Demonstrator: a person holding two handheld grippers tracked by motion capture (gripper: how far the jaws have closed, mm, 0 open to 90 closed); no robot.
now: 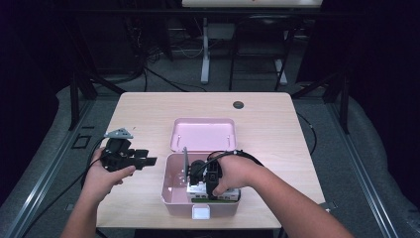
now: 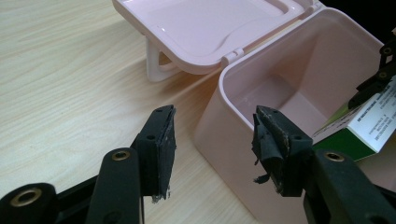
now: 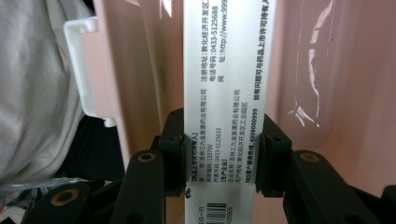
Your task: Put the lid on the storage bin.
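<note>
On pale wood table (image 1: 267,124) — pink box (image 1: 171,191), dark room

My right gripper (image 1: 214,184) and its carton (image 3: 224,93) crowd the right half of the pink box (image 1: 171,196), whose left half lies free, while my left gripper (image 2: 212,149) has bare table (image 1: 143,114) before it, the box wall just beside
</note>
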